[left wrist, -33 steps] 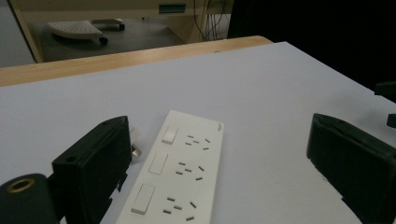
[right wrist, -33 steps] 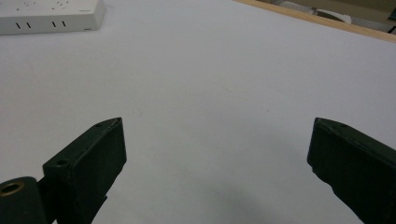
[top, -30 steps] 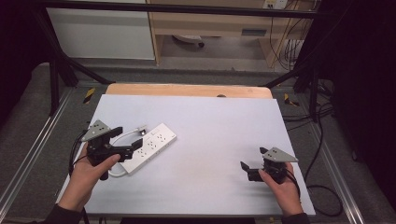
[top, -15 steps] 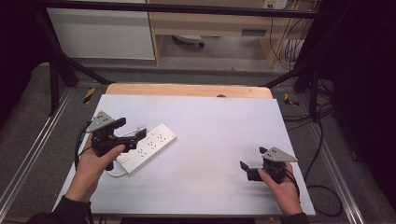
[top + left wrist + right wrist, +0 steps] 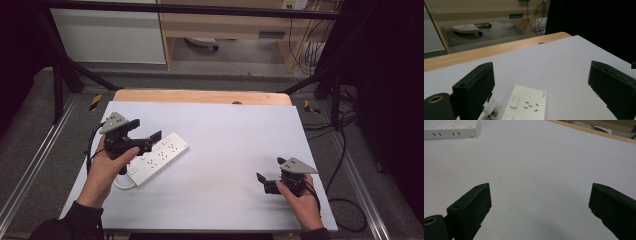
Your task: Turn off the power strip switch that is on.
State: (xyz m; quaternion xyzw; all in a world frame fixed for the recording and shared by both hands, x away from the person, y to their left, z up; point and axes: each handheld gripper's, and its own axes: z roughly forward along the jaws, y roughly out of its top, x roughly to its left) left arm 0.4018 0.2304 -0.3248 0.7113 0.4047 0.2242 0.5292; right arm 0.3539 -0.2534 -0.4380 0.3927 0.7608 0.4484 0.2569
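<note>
At the near right of the tabletop (image 5: 225, 150), the right tongs (image 5: 264, 182) are resting with jaws wide apart, gripping nothing. Farther back on the left, the left tongs (image 5: 150, 140) are hovering over the white power strip (image 5: 159, 156), jaws wide apart. The strip is lying flat and slanted on the tabletop's left half, its plug (image 5: 489, 108) showing beside it.

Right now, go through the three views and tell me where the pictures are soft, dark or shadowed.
High view: evenly lit white table, black surroundings at both sides, slightly soft. Left gripper view: the power strip is fairly crisp, its open jaws blurred from closeness. Right gripper view: its jaws are out of focus, and a faint shadow falls on the table between them; the power strip's end at top left is sharp.
</note>
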